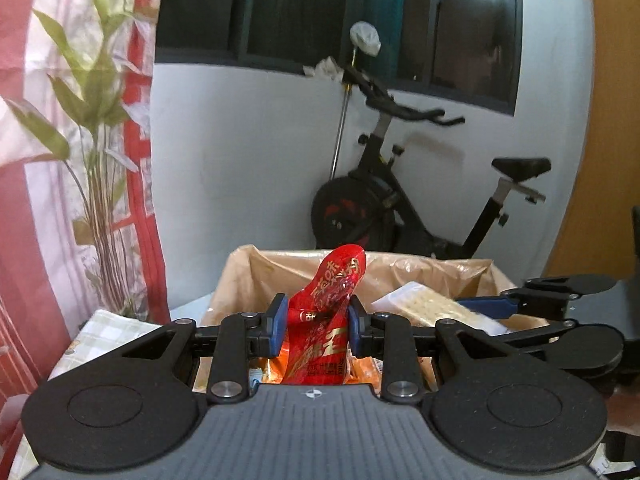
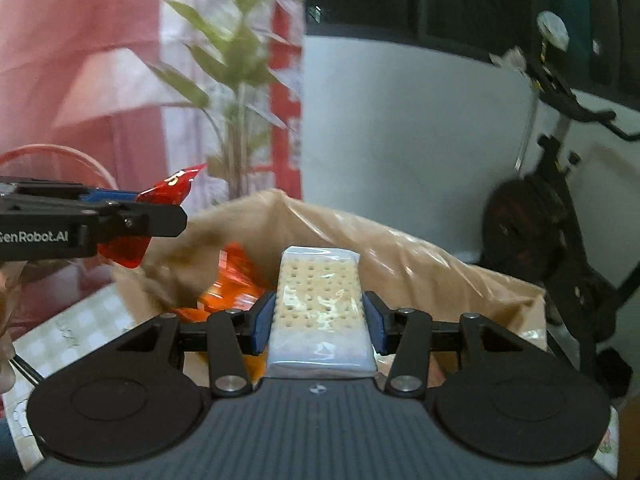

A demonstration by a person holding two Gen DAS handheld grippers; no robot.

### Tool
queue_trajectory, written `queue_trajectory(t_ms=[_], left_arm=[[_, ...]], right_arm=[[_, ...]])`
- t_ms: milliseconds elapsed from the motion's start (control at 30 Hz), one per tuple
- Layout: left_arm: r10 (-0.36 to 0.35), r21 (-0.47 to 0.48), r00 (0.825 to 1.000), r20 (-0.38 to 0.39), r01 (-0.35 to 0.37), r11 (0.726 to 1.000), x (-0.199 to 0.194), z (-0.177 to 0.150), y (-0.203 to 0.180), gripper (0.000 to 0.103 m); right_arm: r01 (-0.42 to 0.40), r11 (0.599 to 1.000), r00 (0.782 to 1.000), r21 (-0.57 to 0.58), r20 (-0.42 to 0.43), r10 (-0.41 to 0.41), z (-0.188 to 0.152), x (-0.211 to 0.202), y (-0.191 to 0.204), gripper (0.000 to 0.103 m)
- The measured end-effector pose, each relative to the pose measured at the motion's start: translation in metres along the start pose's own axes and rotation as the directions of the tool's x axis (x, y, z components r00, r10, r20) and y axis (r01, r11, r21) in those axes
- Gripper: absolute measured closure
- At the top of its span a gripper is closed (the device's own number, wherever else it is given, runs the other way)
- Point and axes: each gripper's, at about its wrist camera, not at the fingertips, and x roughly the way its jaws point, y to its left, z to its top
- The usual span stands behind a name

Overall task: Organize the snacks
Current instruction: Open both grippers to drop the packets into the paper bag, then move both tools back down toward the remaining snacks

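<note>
Nearest in the left wrist view, left gripper pinching a red snack packet between its blue pads, packet standing on end with its long axis running up and slightly away, top corner curling toward the far wall. In the right wrist view, right gripper clamped on a clear-wrapped pack of crackers, long axis lying along the fingers and pointing away, flat face up, dotted crackers showing through the wrap. Both held above a cardboard box lined with a tan plastic bag; orange packets down inside the box, below and left of the crackers. Box resting on a surface with a pale green checked cloth. Beyond the box on the left, a leafy green plant in front of a red and white curtain. Farthest back, a black exercise bike against a white wall under a dark window.
</note>
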Motion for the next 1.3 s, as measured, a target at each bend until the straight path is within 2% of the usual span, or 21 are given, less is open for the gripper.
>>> queue_trajectory(t_ms=[100, 167, 267, 333, 433, 633, 900, 1300], left_arm=[[0.009, 0.009, 1.0, -0.022, -0.008, 1.0, 0.01, -0.002, 0.0, 0.067], [0.013, 0.013, 1.0, -0.028, -0.013, 1.0, 0.013, -0.004, 0.002, 0.052], [0.035, 0.05, 0.999, -0.03, -0.033, 0.998, 0.012, -0.006, 0.001, 0.039], [0.048, 0.05, 0.998, -0.038, -0.046, 0.998, 0.011, -0.007, 0.004, 0.036], [0.054, 0.018, 0.998, -0.045, -0.054, 0.998, 0.004, -0.007, 0.012, 0.031], [0.067, 0.003, 0.997, -0.045, -0.067, 0.998, -0.018, -0.008, 0.024, 0.027], [0.041, -0.038, 0.999, -0.031, -0.042, 0.998, -0.06, -0.018, 0.038, 0.026], [0.045, -0.05, 0.999, -0.009, -0.046, 0.998, -0.117, -0.066, 0.055, 0.026]], right_arm=[[0.047, 0.999, 0.998, -0.005, -0.044, -0.047, -0.003, 0.007, -0.005, 0.054], [0.045, 0.999, 0.997, 0.008, -0.062, -0.044, -0.007, 0.007, -0.011, 0.054], [0.037, 0.999, 0.997, 0.031, -0.076, -0.035, -0.009, 0.009, -0.016, 0.052], [0.037, 0.999, 0.998, 0.023, -0.061, -0.035, -0.01, 0.006, -0.014, 0.052], [0.03, 1.0, 0.999, -0.003, -0.044, -0.03, -0.011, 0.0, -0.006, 0.047], [0.013, 1.0, 1.0, -0.013, -0.022, -0.013, -0.014, -0.018, 0.006, 0.045], [-0.013, 0.999, 1.0, -0.037, 0.023, 0.014, -0.021, -0.05, 0.025, 0.045], [-0.106, 0.993, 0.99, -0.056, 0.088, 0.11, -0.048, -0.094, 0.062, 0.045]])
